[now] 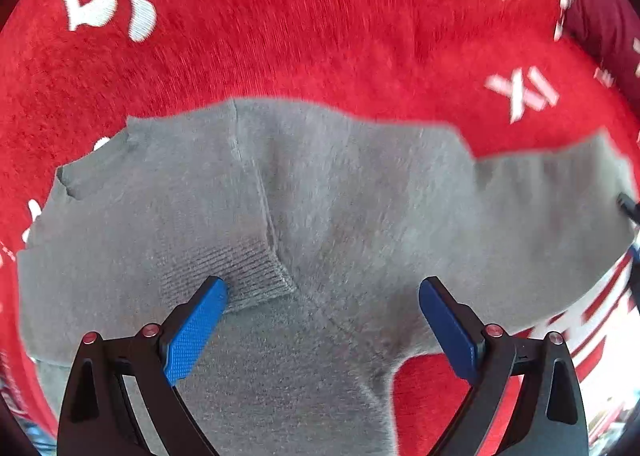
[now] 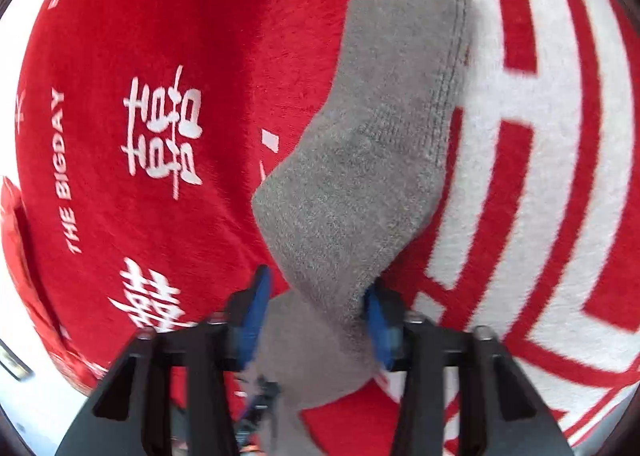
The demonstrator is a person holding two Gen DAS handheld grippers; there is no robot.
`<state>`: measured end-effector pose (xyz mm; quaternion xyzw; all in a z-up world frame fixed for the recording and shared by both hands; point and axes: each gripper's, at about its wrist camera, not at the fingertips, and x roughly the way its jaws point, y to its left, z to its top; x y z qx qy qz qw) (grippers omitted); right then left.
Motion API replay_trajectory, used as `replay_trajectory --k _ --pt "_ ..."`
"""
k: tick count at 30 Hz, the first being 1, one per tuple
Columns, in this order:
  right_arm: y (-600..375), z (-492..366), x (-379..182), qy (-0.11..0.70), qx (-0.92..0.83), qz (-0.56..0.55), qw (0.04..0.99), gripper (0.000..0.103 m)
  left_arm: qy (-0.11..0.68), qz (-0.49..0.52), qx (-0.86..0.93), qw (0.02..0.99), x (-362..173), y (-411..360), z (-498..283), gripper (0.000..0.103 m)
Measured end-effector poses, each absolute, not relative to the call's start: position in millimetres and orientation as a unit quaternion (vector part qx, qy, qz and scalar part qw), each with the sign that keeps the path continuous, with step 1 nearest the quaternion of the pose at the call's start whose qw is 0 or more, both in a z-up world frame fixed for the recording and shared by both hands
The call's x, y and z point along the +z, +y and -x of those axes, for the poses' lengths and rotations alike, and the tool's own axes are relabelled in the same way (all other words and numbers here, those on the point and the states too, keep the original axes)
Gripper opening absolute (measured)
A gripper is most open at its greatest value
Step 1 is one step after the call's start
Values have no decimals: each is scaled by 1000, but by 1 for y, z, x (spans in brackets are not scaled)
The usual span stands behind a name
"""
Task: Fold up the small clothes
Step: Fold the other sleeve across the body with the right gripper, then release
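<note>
1. Left wrist view: a red blanket [image 1: 320, 35] with white characters covers the surface. The grey sweater [image 1: 320, 195] lies flat on it, long axis across the picture, ribbed cuff [image 1: 248, 276] folded onto the body. The left hand-held gripper [image 1: 323, 296] hangs released above; closing here risks bunching two layers.

2. Right wrist view: the right hand-held gripper [image 2: 316, 304] shows its pads apart, sweater [image 2: 380, 135] cloth between them, sleeve running away up the picture. The grip looks loose, so the cloth may slip.
</note>
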<state>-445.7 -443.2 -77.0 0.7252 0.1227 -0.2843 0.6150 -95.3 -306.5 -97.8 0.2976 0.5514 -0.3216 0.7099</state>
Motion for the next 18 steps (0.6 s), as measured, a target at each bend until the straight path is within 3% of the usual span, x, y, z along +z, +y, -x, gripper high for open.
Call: replay_trajectory --k 7,18 --pt "-442 407 -48 78 -196 -728 652 10 535 -309 -348 705 -103 -311 96 101" --pt "-389 253 27 198 -74 -600 771 10 526 -189 -350 752 -40 -228 44 97"
